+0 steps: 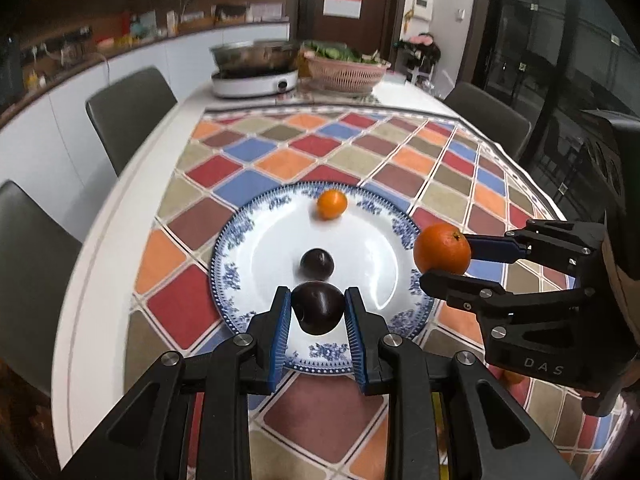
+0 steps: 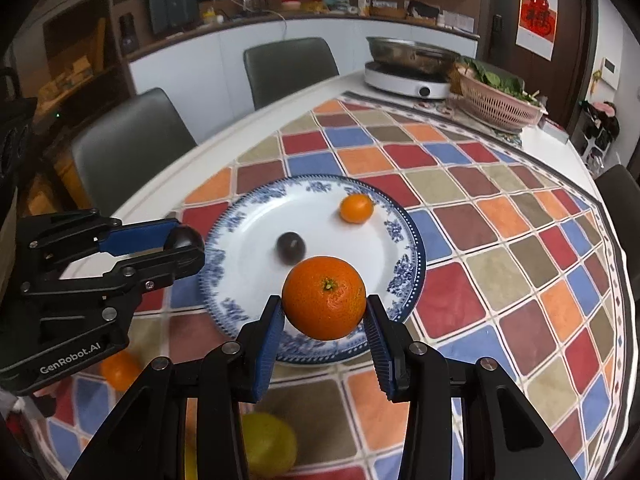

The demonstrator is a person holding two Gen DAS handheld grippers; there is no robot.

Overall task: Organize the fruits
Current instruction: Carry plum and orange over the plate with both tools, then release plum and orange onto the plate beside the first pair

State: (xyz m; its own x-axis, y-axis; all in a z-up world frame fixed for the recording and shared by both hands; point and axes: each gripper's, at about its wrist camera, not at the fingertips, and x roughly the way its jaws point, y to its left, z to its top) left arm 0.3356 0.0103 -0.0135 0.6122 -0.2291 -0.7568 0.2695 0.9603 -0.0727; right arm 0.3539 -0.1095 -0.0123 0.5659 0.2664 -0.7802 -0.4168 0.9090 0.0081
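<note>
A blue-patterned white plate (image 1: 360,260) (image 2: 256,232) lies on the chequered tablecloth. On it sit a small orange (image 1: 331,204) (image 2: 356,208) and a dark plum (image 1: 317,263) (image 2: 291,248). My left gripper (image 1: 318,312) (image 2: 188,248) is shut on a second dark plum (image 1: 318,308) (image 2: 185,239) above the plate's near rim. My right gripper (image 2: 324,312) (image 1: 444,256) is shut on a large orange (image 2: 324,298) (image 1: 442,249), held above the plate's right rim.
A small orange (image 2: 119,368) and a yellow fruit (image 2: 268,446) lie on the cloth near the front edge. An induction cooker with a steel pot (image 1: 256,66) and a pink basket of greens (image 1: 346,68) stand at the table's far end. Grey chairs (image 1: 128,114) line the sides.
</note>
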